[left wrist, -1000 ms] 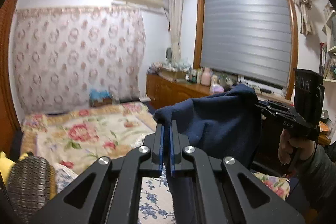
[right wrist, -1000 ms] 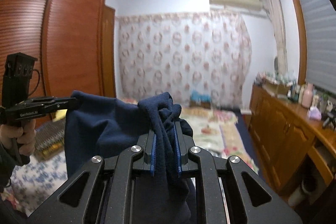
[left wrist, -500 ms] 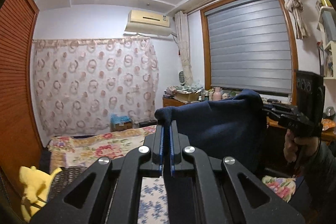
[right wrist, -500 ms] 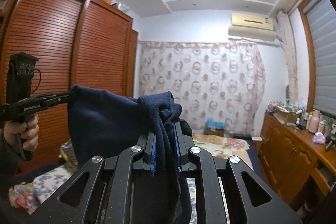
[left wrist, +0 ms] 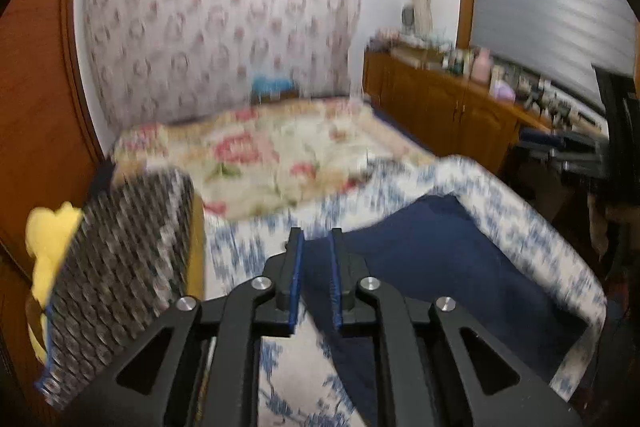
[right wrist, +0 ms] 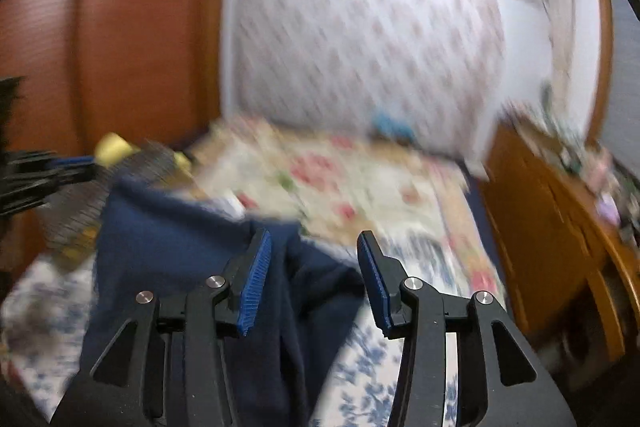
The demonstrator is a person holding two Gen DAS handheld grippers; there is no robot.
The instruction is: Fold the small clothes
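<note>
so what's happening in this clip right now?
A person with a handheld gripper in each hand is folding a navy garment on a bed with a blue-floral sheet. The garment now lies on the sheet. Both grippers' jaws have just been opening: the right gripper stands wide with cloth lying loose between the jaws, no pad pressing on it; the left gripper shows a narrower gap with the cloth's edge below it. Both views are motion-blurred.

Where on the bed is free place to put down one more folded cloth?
Free: the blue-white sheet between the grey cushion and the navy garment, and the floral quilt behind them. Crowded: the cabinet top, with bottles.
</note>
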